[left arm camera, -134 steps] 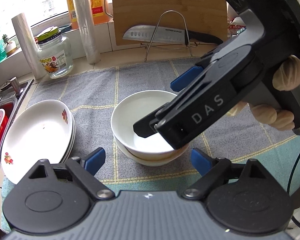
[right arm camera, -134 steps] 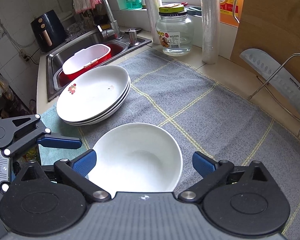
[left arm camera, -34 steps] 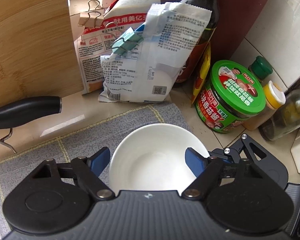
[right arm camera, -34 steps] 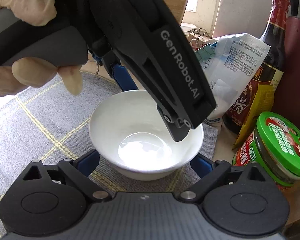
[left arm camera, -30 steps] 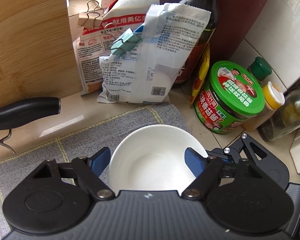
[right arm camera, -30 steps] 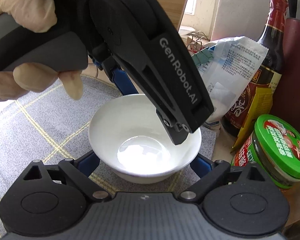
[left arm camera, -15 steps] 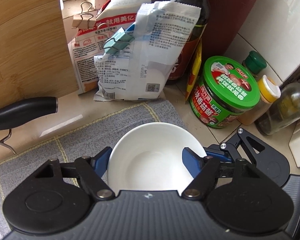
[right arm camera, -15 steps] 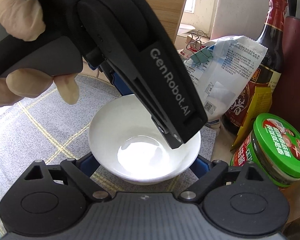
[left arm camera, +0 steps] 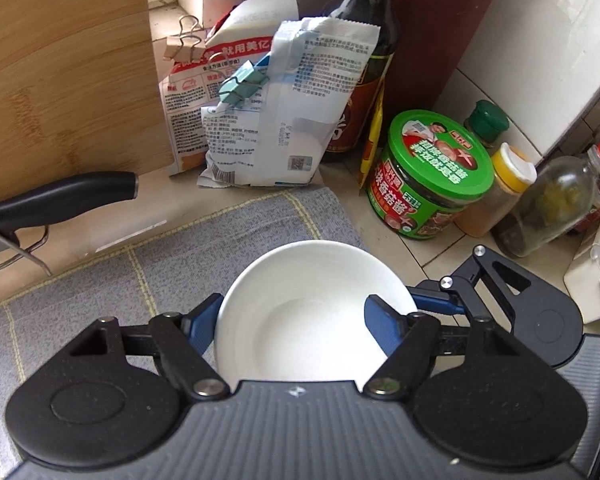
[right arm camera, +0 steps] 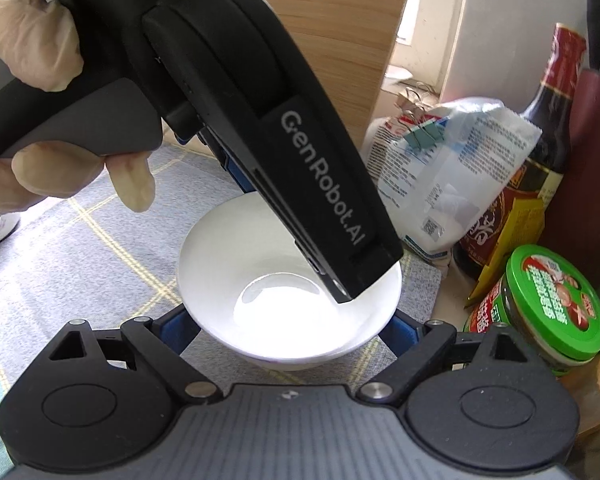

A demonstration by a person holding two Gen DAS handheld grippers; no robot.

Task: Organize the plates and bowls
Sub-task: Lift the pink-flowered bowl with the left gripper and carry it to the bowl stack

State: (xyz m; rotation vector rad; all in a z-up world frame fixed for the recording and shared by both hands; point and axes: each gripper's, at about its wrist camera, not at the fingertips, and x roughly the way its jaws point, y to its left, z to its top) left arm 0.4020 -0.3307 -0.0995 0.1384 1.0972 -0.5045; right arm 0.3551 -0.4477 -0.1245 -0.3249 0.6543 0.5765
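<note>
Both fingers (left arm camera: 384, 326) astride bowl (left arm camera: 300, 320)

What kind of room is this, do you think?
Most likely a home kitchen counter: a white bowl on a grey mat, a dark sauce bottle, and a knife beside a wooden cutting board.

light: bright daylight | glare: bowl (right arm camera: 288, 304) floor | edges: fisheye-bent, dark corners | focus: sharp

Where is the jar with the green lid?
The green-lidded jar stands on the counter just off the grey mat's far right corner, right of the white bowl, with the dark sauce bottle behind it and an orange-capped bottle beside it.
</note>
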